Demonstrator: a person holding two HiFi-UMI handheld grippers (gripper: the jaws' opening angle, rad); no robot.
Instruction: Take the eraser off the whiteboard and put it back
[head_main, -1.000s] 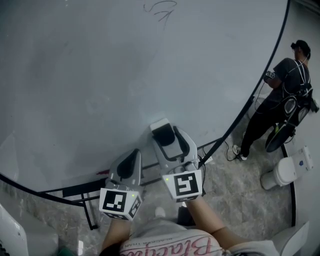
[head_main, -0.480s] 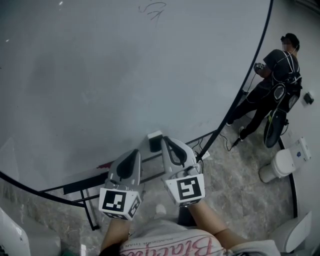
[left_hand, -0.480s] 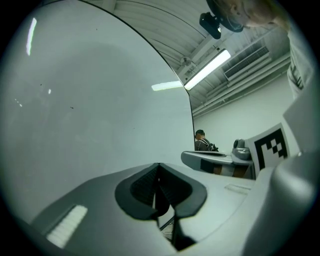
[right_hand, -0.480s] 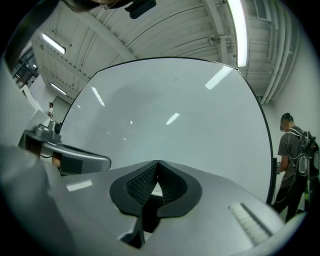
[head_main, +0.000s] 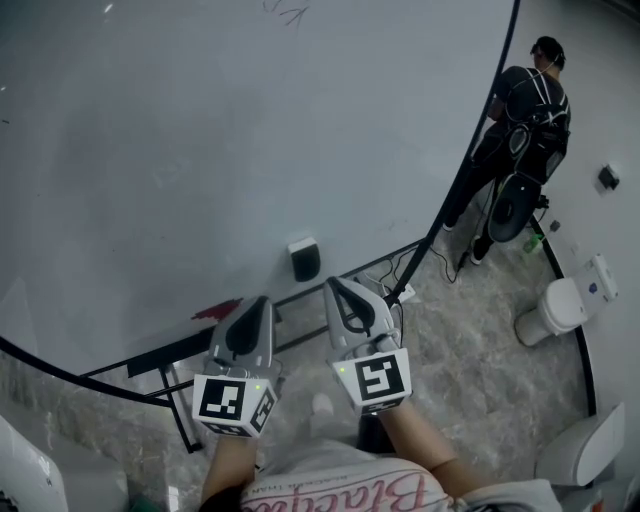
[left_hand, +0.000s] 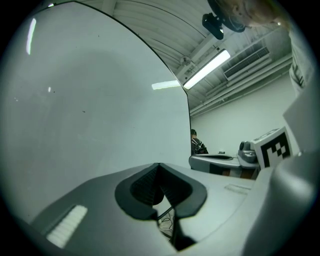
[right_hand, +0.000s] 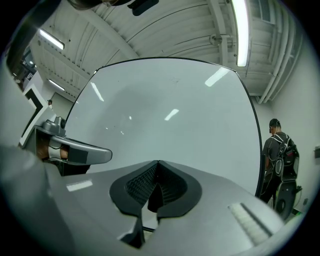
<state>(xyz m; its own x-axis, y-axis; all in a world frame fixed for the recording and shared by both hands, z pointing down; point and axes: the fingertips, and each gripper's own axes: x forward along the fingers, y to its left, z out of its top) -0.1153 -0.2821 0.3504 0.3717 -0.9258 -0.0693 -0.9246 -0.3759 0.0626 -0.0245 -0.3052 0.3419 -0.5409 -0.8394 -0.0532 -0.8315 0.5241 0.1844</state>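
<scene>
Plainly apart: the eraser (head_main: 304, 260) clings to the whiteboard (head_main: 200, 150), while the left claw (head_main: 263, 301) and right claw (head_main: 334, 284) are both closed on nothing.
The eraser sits low on the board near its bottom edge. It lies just beyond the right claw's tip and clear of it, and the left claw hangs further off to the side. Both gripper views show the ribbed pads pressed together with nothing between them. If the eraser is to come off, the right claw looks the better placed. It would need to spread its jaws wide first, come in square to the board, and bracket the eraser's two narrow sides. A straight pull away from the surface, not a slide, should avoid smearing.
</scene>
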